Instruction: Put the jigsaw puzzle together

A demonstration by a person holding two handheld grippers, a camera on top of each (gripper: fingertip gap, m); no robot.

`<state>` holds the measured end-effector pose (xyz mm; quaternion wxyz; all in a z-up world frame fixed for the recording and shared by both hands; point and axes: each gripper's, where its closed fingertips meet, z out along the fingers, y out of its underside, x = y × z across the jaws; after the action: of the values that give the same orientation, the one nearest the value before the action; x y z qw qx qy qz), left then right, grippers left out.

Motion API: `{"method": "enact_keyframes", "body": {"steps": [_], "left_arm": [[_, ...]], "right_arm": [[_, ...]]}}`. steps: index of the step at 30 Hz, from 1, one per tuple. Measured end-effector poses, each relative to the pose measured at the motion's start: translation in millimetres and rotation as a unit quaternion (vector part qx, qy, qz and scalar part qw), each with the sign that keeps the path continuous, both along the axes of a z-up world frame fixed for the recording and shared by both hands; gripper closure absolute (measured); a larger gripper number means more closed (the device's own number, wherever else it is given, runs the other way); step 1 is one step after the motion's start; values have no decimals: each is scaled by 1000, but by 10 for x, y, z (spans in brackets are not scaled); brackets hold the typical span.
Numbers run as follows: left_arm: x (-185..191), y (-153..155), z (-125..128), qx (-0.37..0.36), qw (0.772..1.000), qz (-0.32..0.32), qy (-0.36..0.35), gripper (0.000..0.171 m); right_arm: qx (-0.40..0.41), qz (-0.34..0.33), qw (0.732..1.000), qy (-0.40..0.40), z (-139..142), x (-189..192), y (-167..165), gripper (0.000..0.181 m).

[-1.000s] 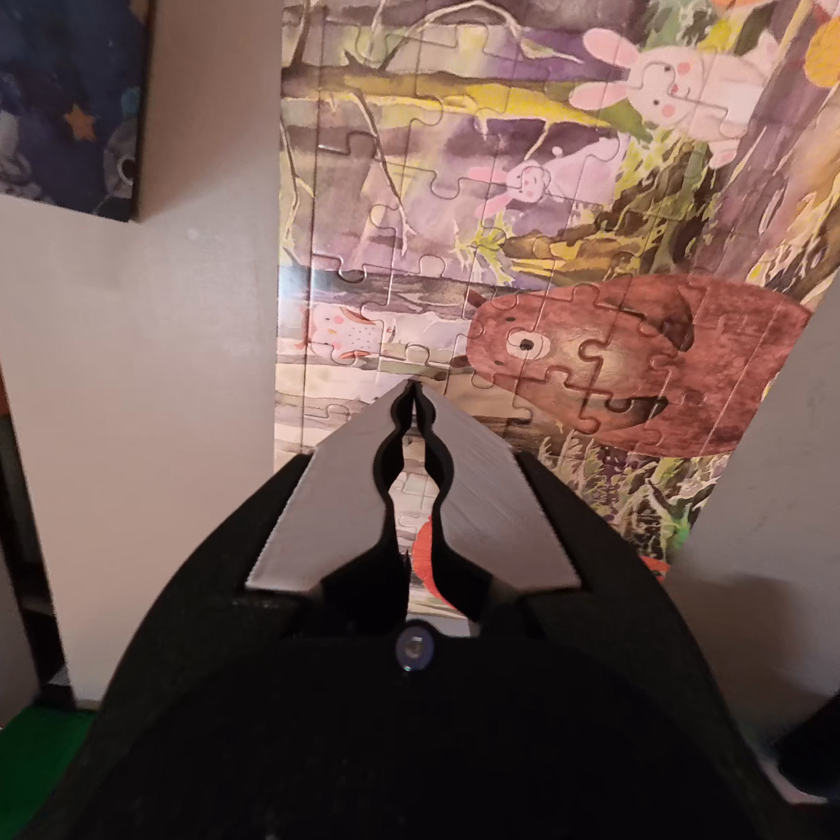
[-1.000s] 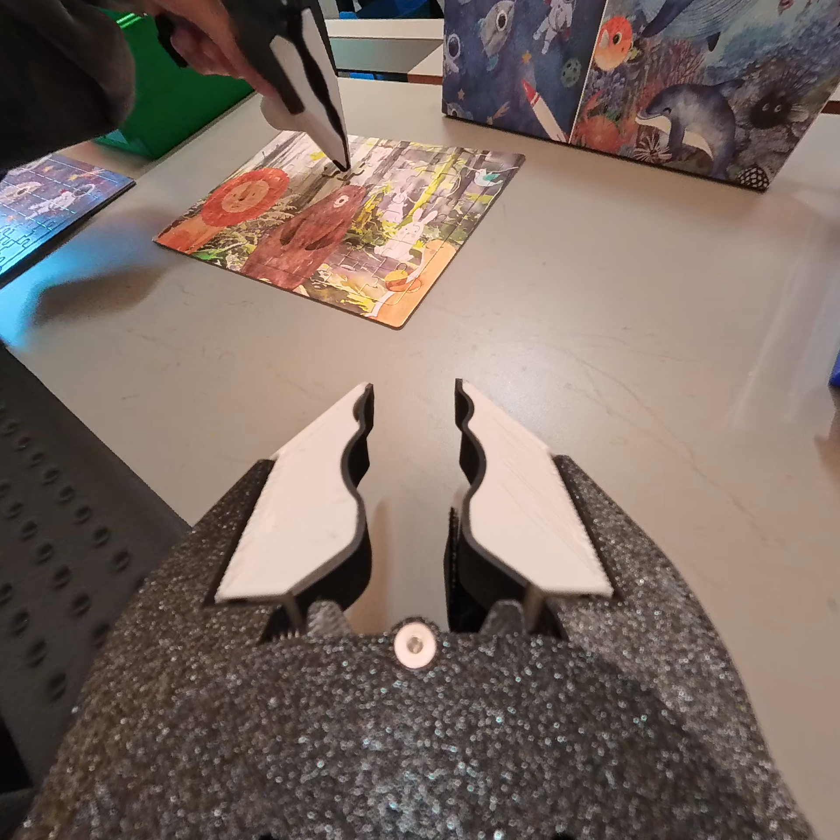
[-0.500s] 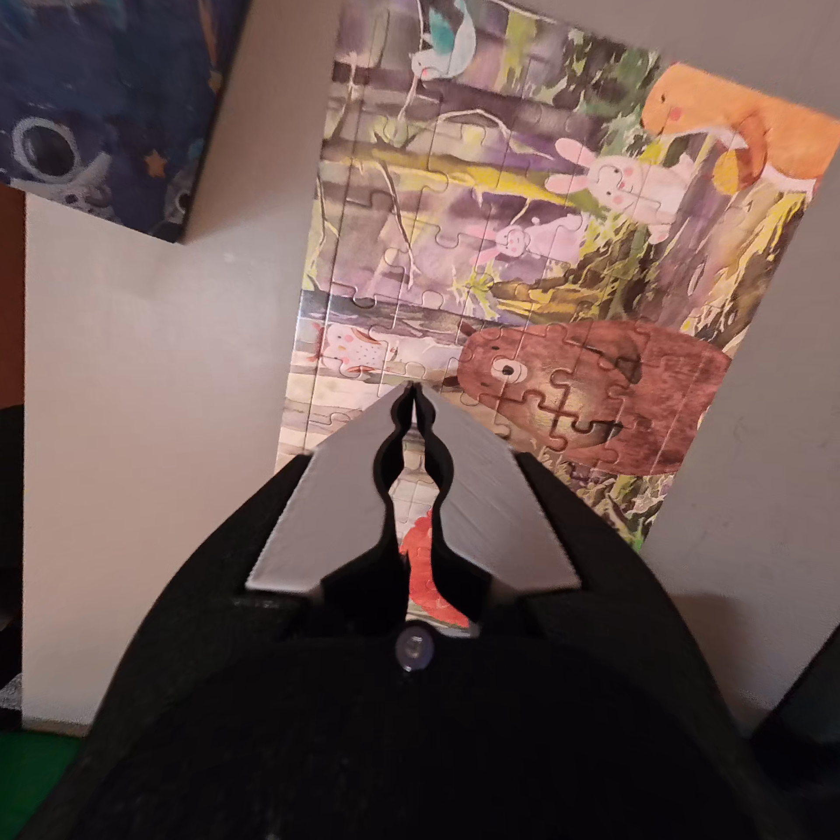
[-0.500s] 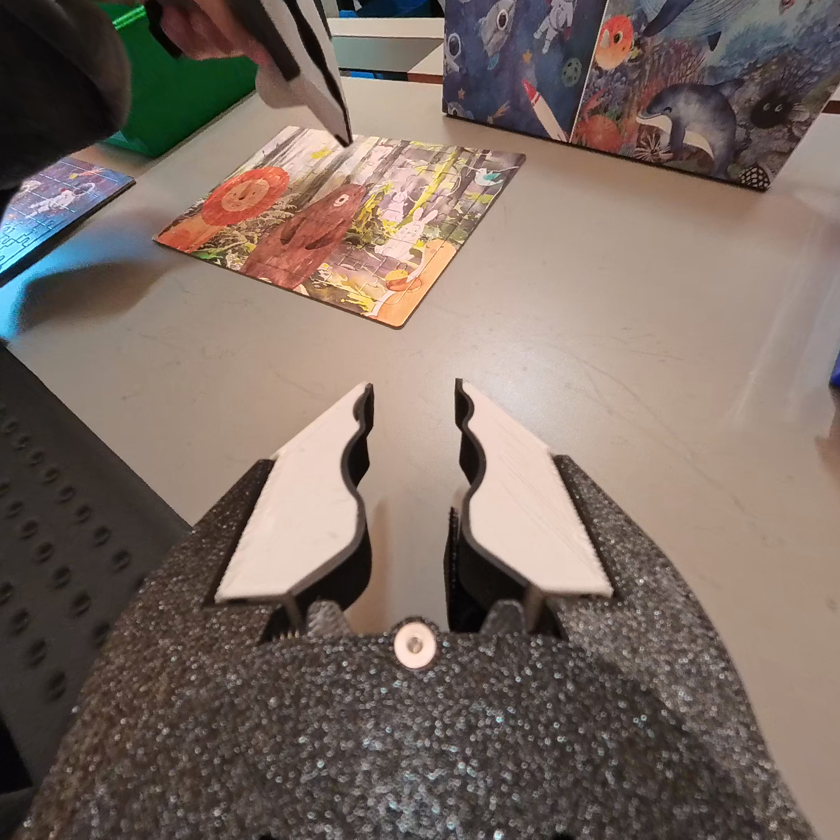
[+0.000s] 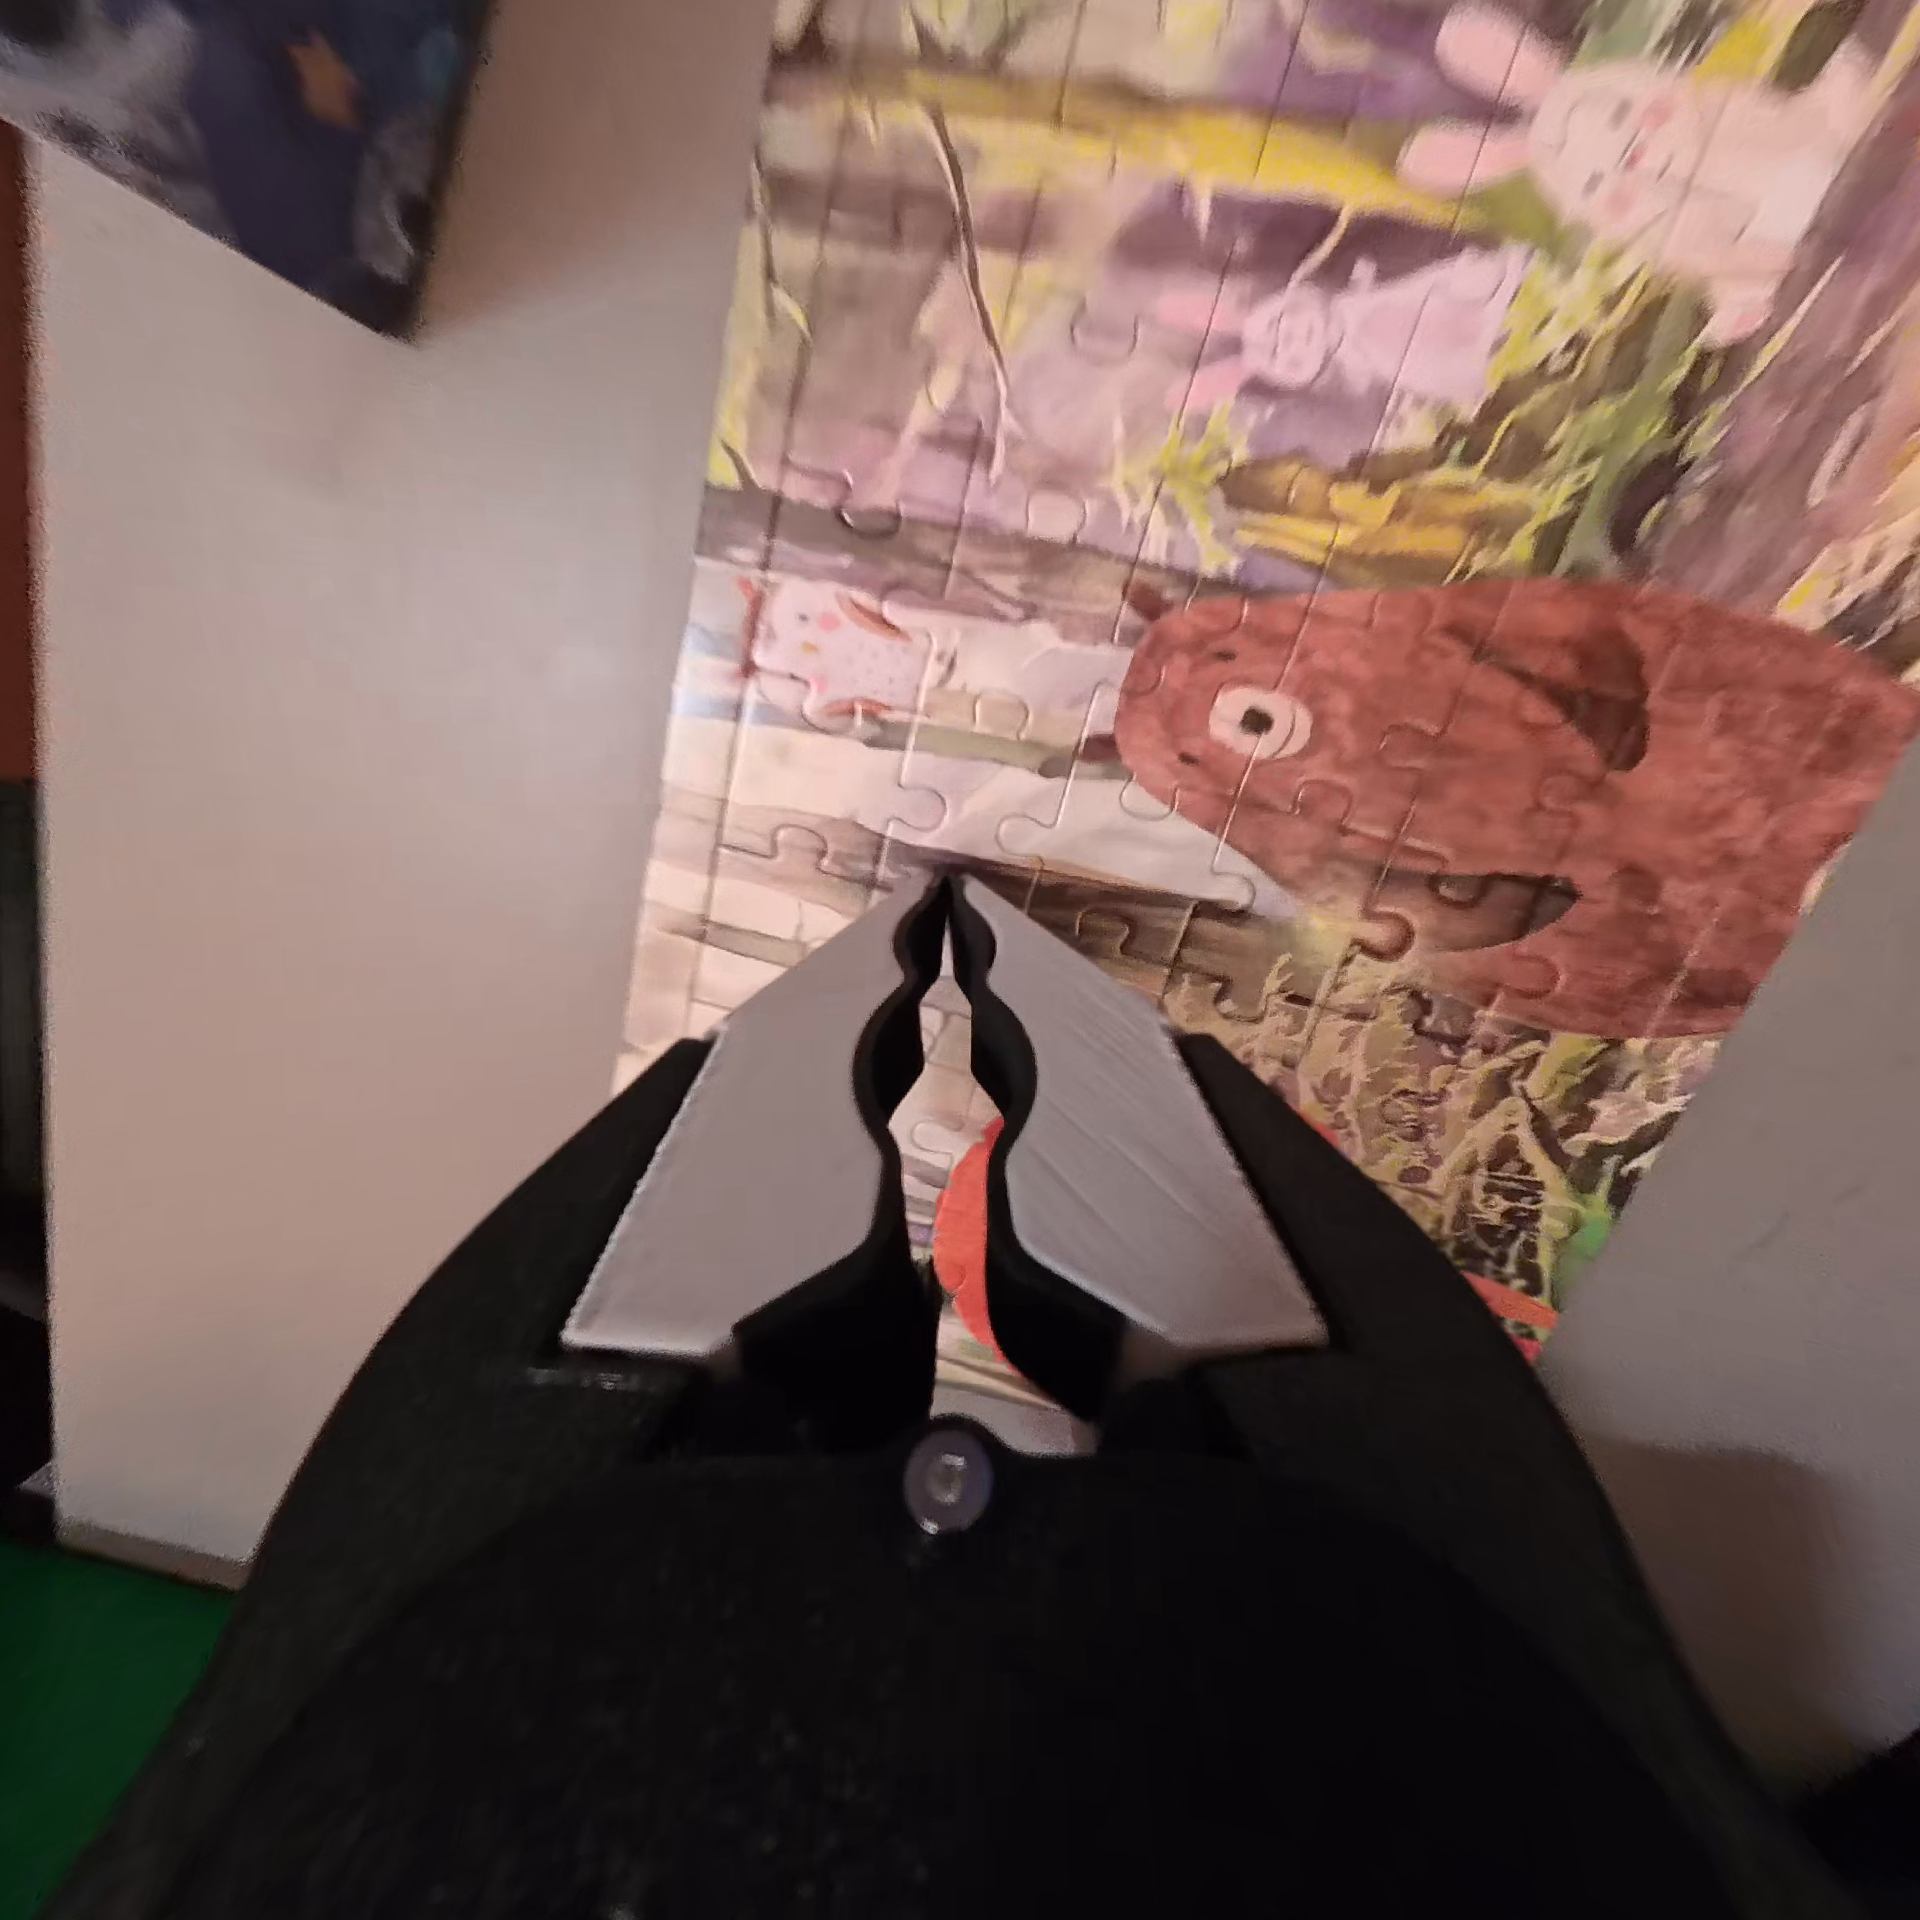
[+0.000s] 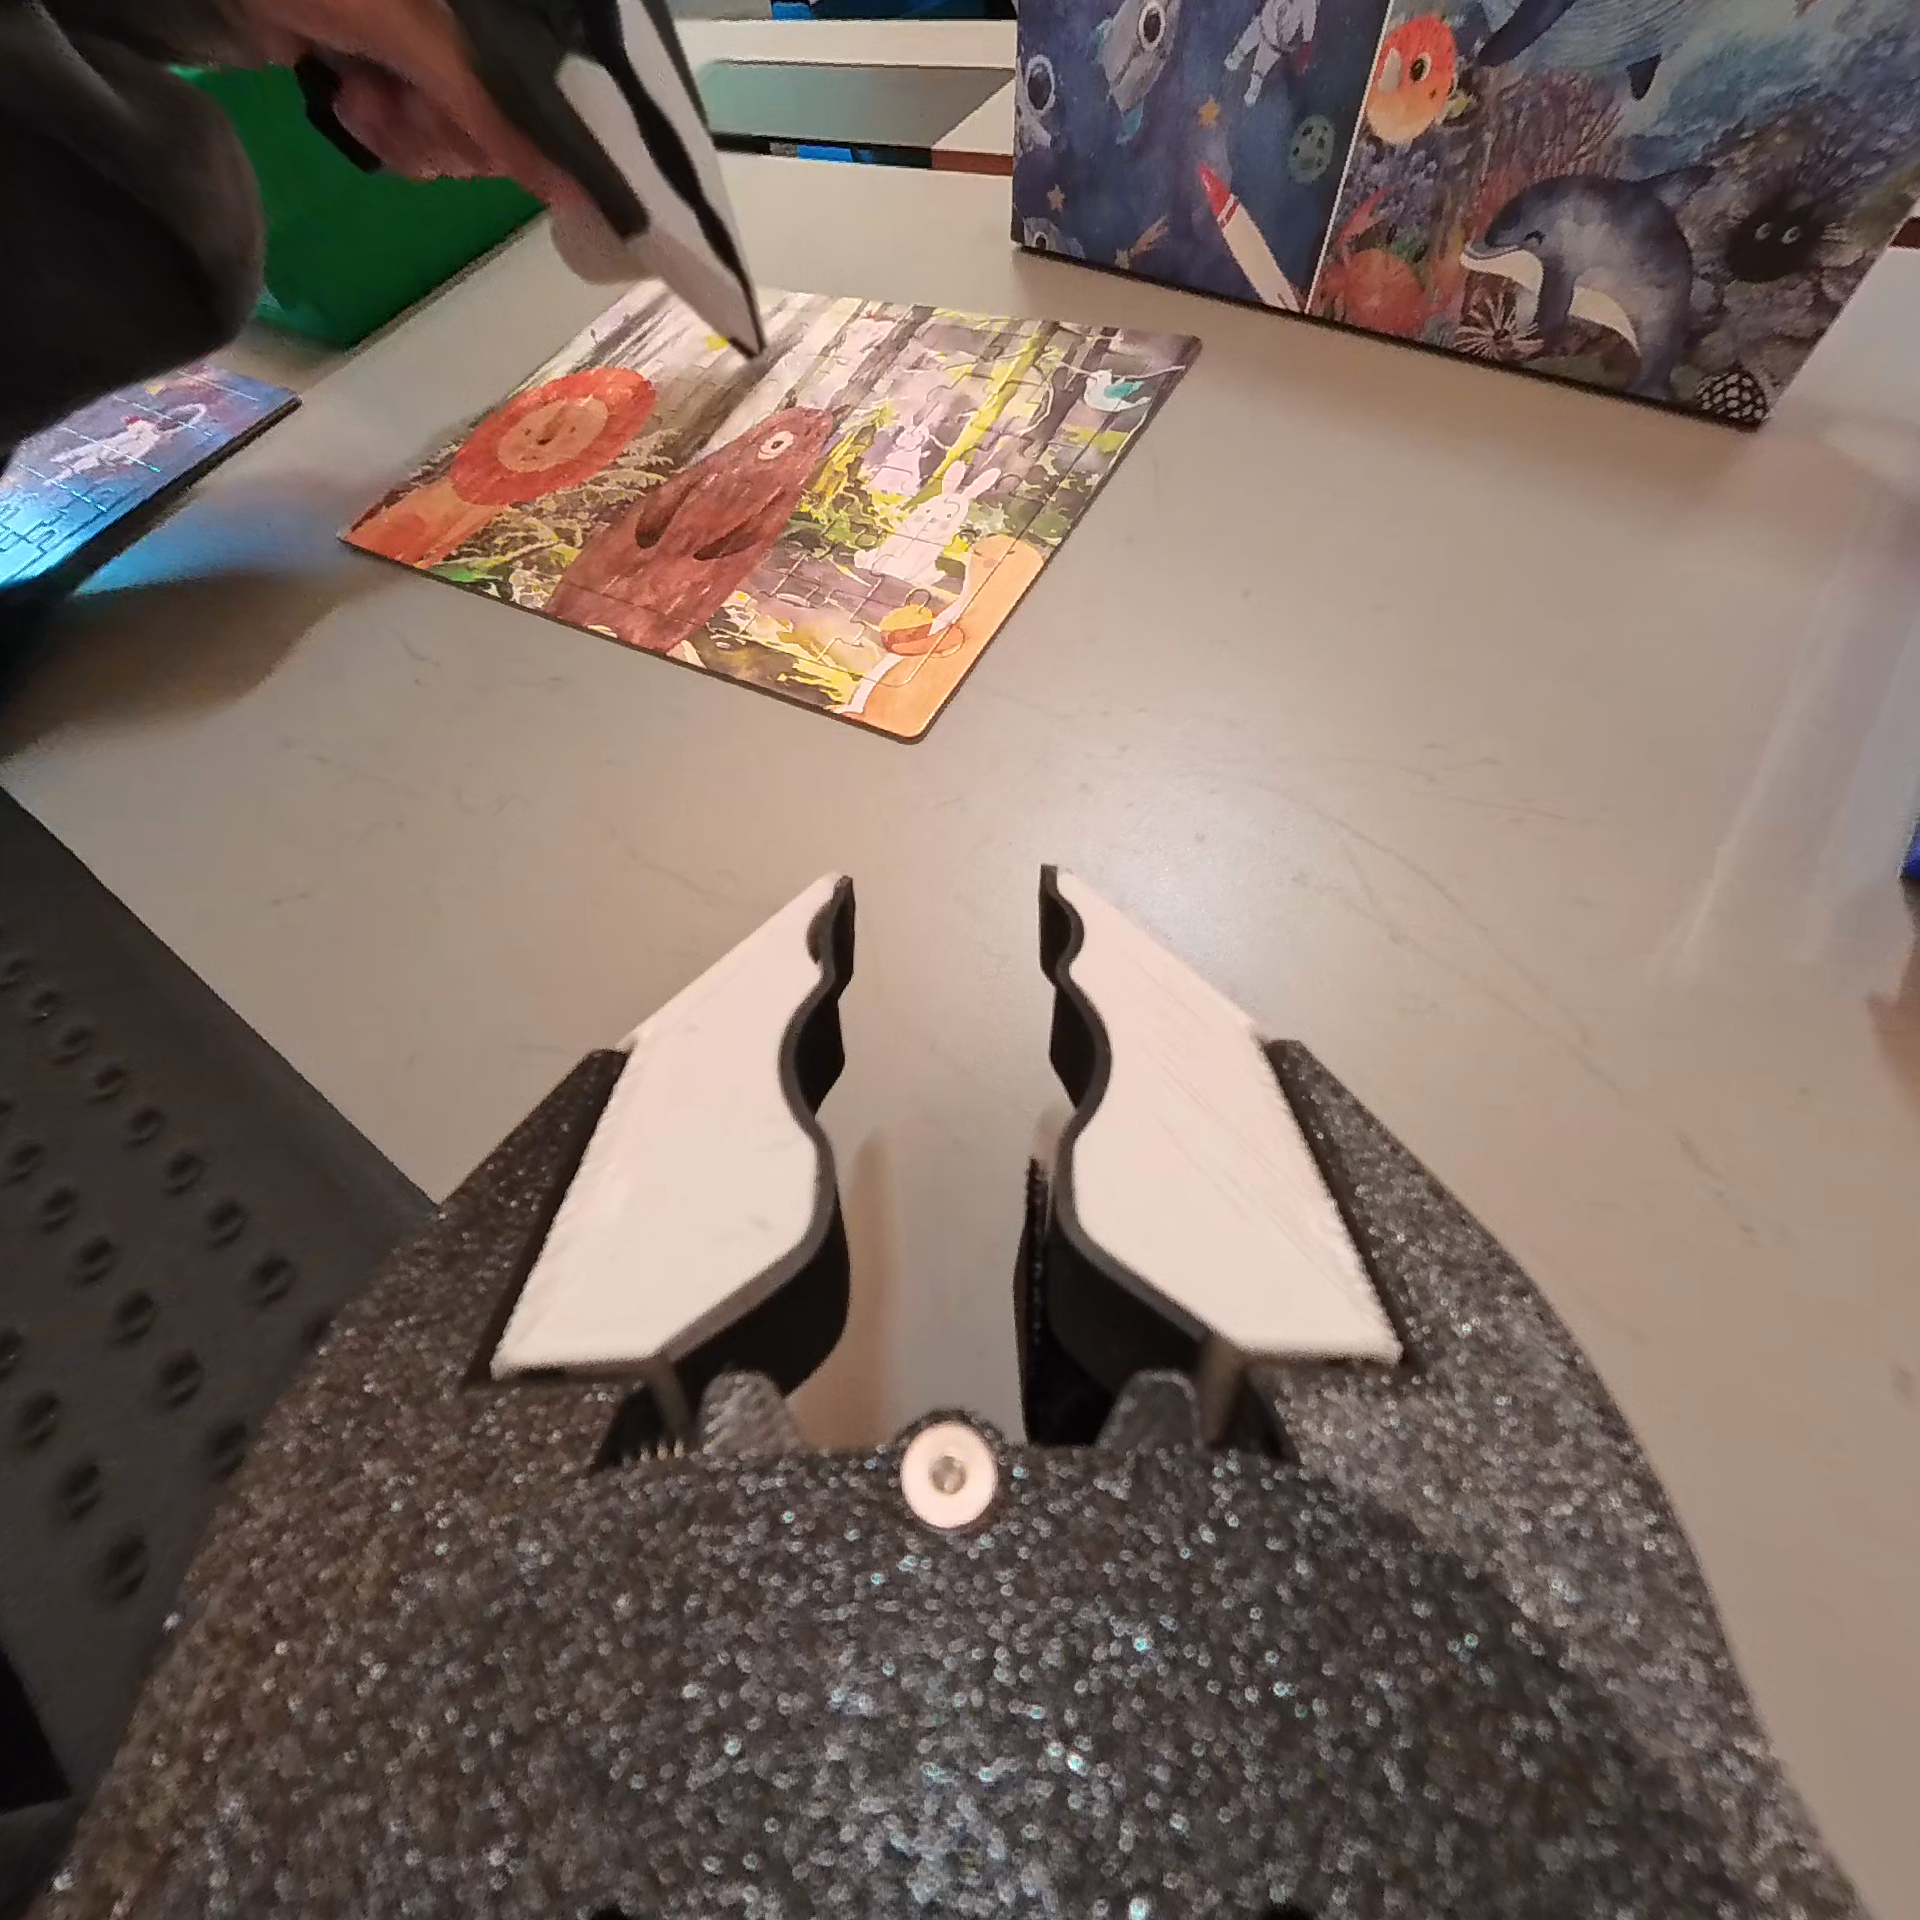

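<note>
The jigsaw puzzle [image 6: 790, 499] lies flat on the grey table, a forest picture with a lion, a brown bear and rabbits. In the left wrist view it [image 5: 1299, 582] fills the upper right. My left gripper [image 5: 948, 881] is shut and empty, its tip down on or just above the puzzle's pale part beside the bear's head. It also shows in the right wrist view [image 6: 750, 343], held by a hand, with its tip at the puzzle's far left part. My right gripper [image 6: 945, 894] is open and empty, low over bare table in front of the puzzle.
A tall box [image 6: 1455, 156] with space and sea pictures stands behind the puzzle at the back right. A second dark blue puzzle [image 6: 125, 457] lies at the left table edge. A green bin [image 6: 353, 239] is at the back left. A dark perforated surface [image 6: 125, 1195] lies lower left. Left tips to right tips: about 30 centimeters.
My left gripper, still shut, rose off the puzzle half a second ago and has now come back down to it, a bit nearer the lion. My right gripper has not moved.
</note>
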<state>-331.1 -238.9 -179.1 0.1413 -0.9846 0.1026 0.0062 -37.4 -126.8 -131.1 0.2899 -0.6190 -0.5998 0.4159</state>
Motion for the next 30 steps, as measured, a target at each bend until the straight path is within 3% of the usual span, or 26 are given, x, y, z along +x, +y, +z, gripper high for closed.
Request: {"method": "enact_keyframes", "body": {"steps": [5, 10, 14, 19, 22, 24, 30], "left_arm": [[36, -10, -55, 5, 1000, -14, 16, 171], [-25, -3, 84, 19, 1000, -4, 21, 171], [65, -74, -66, 3, 1000, -18, 19, 171], [73, -59, -41, 5, 999, -21, 29, 171], [53, 18, 40, 30, 999, -10, 33, 171], [-66, 37, -18, 26, 998, 4, 61, 171], [-66, 49, -47, 36, 998, 14, 58, 171]], "right_arm": [[6, 0, 1000, -4, -13, -2, -3, 146], [7, -2, 1000, -2, -8, -1, 0, 146], [8, -2, 1000, -3, -9, -1, 1, 147], [12, -1, 1000, -6, -22, -3, -5, 147], [12, -2, 1000, -5, -18, -3, -5, 147], [12, -1, 1000, -6, -22, -4, -6, 147], [19, 0, 1000, -10, -35, -8, -12, 147]]}}
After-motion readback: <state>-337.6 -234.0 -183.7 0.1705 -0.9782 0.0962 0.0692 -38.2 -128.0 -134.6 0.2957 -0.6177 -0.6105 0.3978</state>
